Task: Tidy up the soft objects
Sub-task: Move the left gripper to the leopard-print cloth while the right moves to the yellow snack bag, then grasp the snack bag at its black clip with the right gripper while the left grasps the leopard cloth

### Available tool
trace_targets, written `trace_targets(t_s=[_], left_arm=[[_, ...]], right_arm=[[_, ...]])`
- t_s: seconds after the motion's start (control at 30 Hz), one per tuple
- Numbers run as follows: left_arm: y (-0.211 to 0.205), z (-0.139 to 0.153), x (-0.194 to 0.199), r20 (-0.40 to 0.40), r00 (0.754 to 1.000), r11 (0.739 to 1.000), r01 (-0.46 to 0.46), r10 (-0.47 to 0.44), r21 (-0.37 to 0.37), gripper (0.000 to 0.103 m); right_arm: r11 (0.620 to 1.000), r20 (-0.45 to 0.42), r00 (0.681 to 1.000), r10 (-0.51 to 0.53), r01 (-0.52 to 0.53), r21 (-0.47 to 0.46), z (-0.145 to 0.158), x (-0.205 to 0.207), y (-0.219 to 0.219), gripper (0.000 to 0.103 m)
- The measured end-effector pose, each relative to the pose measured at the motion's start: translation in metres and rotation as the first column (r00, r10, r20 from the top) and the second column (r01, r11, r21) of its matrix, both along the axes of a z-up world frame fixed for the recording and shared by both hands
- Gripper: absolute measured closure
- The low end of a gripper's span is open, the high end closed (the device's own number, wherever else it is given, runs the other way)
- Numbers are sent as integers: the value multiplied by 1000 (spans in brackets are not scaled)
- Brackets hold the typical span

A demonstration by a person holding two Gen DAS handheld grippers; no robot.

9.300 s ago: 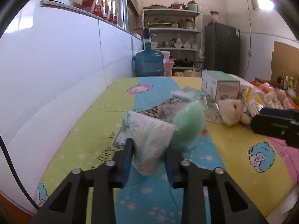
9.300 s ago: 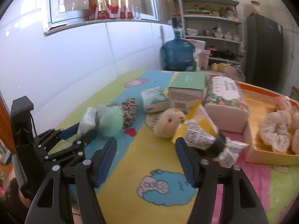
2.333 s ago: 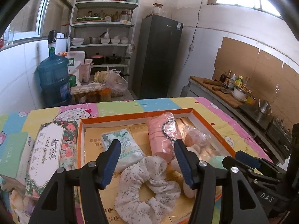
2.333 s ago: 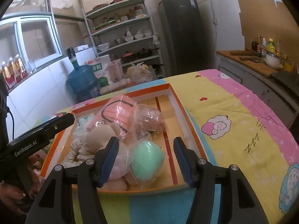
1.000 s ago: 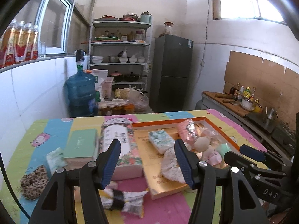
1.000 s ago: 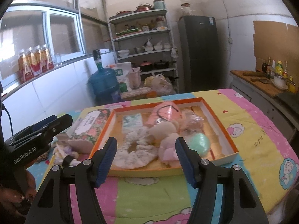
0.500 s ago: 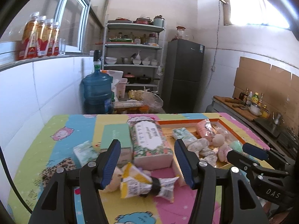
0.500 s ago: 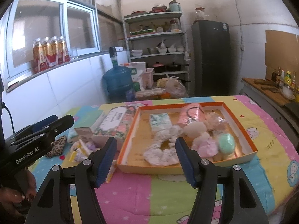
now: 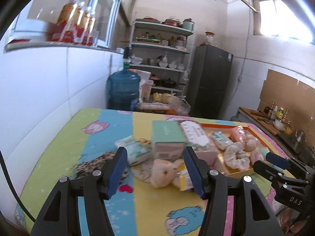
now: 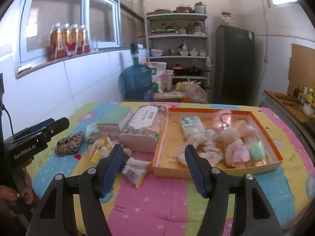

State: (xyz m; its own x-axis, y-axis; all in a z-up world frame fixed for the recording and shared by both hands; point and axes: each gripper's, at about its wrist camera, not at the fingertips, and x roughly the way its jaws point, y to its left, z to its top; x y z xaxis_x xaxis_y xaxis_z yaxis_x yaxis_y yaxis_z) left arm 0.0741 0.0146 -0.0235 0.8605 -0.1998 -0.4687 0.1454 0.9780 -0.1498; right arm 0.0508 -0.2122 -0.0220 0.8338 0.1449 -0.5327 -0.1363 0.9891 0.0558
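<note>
An orange-rimmed box [image 10: 214,172] on the bed holds a tissue pack [image 10: 192,125], a white scrunchie [image 10: 204,149], a pink packet [image 10: 223,121], plush toys and a green ball [image 10: 257,150]. A small plush toy [image 9: 165,171], a yellow packet [image 9: 185,179], a tissue pack [image 9: 134,151] and a leopard scrunchie [image 9: 98,167] lie on the sheet to its left. My left gripper [image 9: 155,169] is open and empty, above the plush toy. My right gripper [image 10: 153,167] is open and empty, short of the box's near-left corner.
A green box [image 9: 167,137] and a floral tissue box [image 10: 145,127] stand left of the orange box. A white tiled wall [image 9: 39,98] runs along the bed's left side. A water jug [image 9: 123,90], shelves [image 10: 177,45] and a fridge [image 10: 234,64] stand behind.
Both grippers have pulled back from the box and stayed open. The left one has swung left and down toward the loose items on the sheet.
</note>
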Motion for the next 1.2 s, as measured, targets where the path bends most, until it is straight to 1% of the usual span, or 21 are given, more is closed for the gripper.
trace_targets(t_s=[0.17,0.33,0.43,0.53,0.63,0.73,0.83,0.87,0.9,0.93,1.0,1.03,1.13,1.2], left_arm=[[23,-9,-2,-21,999,999,-34,33,-7,44],[39,-17,-3,-33,998,998,-55,55,-17,44],[45,-22,-1,-46,997,997,-66,65,-27,44],[49,-26,1,-57,996,997,-75,73,-31,44],[52,-28,2,-60,995,996,-85,83,-31,44],[56,-30,3,-59,994,995,-91,89,-34,44],[60,-33,7,-62,993,994,-100,97,-35,44],[61,-34,7,-64,993,994,-101,98,-35,44],[63,-35,9,-67,993,994,-102,99,-33,44],[64,-37,11,-71,992,994,-103,100,-31,44],[68,-40,14,-77,992,995,-101,98,-26,44],[69,-41,15,-79,992,995,-99,97,-23,44],[73,-44,22,-91,992,995,-94,92,-13,44],[74,-45,27,-99,991,996,-91,89,-12,44]], right_arm=[[995,-18,996,91,-92,-32,-17,6,23,36],[968,-62,978,201,-208,-142,-39,20,46,36],[936,-76,956,283,-292,-195,-48,27,56,36],[887,-78,926,369,-375,-269,-56,34,70,36],[840,-102,906,411,-420,-345,-65,43,79,36],[814,-127,899,419,-434,-385,-74,54,82,36],[808,-154,890,428,-454,-375,-79,63,80,37],[809,-159,887,433,-460,-367,-80,65,80,38],[810,-167,884,437,-467,-354,-81,67,79,49],[813,-169,886,431,-463,-352,-81,69,78,53],[826,-164,890,426,-456,-331,-80,70,76,55],[833,-161,891,425,-454,-315,-78,69,75,58],[860,-140,898,417,-440,-259,-70,65,71,60],[880,-106,907,408,-421,-218,-62,58,68,60]])
